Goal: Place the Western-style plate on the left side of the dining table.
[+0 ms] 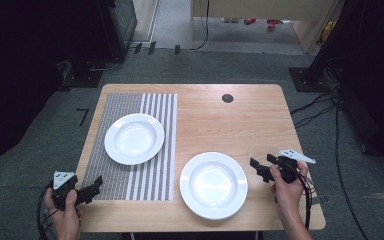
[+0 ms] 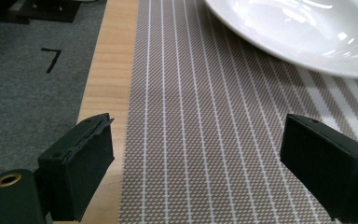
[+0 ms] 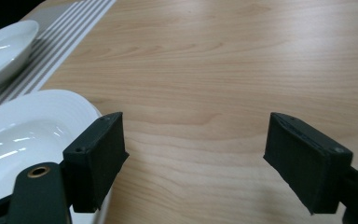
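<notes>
Two white plates lie on the wooden table (image 1: 220,120). One plate (image 1: 134,138) (image 2: 307,32) (image 3: 4,46) rests on the striped placemat (image 1: 130,150) (image 2: 205,116). The other plate (image 1: 213,185) (image 3: 23,135) sits on bare wood near the front edge. My left gripper (image 1: 96,184) (image 2: 209,172) hovers open over the mat's front left corner, empty. My right gripper (image 1: 261,167) (image 3: 196,158) is open just right of the near plate, its left jaw beside the rim, nothing between the jaws.
A dark round hole (image 1: 227,98) marks the table's far side. Cables (image 1: 325,107) run over the grey floor to the right, and dark equipment stands at the back left. Bare wood (image 3: 223,60) stretches ahead of the right gripper.
</notes>
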{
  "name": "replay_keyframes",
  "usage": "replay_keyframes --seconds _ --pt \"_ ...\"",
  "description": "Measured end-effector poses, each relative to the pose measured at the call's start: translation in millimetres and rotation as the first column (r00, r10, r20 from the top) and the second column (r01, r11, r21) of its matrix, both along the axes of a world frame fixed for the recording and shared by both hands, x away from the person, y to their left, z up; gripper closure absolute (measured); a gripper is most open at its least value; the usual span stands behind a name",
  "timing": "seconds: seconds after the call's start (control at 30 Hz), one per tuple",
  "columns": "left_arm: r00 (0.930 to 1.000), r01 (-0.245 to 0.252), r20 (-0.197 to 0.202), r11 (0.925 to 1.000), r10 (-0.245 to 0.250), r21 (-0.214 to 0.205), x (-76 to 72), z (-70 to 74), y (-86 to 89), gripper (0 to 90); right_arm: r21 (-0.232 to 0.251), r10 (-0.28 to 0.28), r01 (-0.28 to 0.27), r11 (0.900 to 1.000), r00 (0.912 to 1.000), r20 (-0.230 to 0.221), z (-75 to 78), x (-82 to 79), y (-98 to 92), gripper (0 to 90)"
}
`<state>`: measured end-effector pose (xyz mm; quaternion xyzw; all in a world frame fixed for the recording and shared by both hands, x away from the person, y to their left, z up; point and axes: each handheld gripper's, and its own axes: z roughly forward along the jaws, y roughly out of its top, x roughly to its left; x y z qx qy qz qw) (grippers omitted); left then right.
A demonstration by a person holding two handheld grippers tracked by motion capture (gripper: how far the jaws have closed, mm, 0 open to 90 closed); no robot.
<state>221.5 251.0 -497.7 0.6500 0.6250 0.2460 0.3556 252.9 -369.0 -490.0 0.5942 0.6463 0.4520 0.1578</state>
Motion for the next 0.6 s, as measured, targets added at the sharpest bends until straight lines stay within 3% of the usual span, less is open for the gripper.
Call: replay_keyframes --seconds 0.3,0.53,0.6 --pt "0.9999 -0.004 -0.015 0.9999 0.004 0.015 -5.2 -5.3 9.3 9.6 -0.002 -0.045 0.045 0.9990 0.9990 -0.009 -6.5 -16.9 -26.0 20.0" --pt "0.9996 0.005 -0.028 0.9995 -0.004 0.031 -6.5 -9.3 12.2 9.6 -0.058 -0.096 0.095 0.9938 0.9953 -0.013 -14.6 -31.3 -47.9 19.8" --pt "0.9994 0.010 -0.034 0.9993 -0.009 0.035 -6.1 -10.8 11.0 9.6 -0.103 -0.117 0.116 0.9879 0.9931 -0.009 -17.1 -35.9 -53.9 19.9"
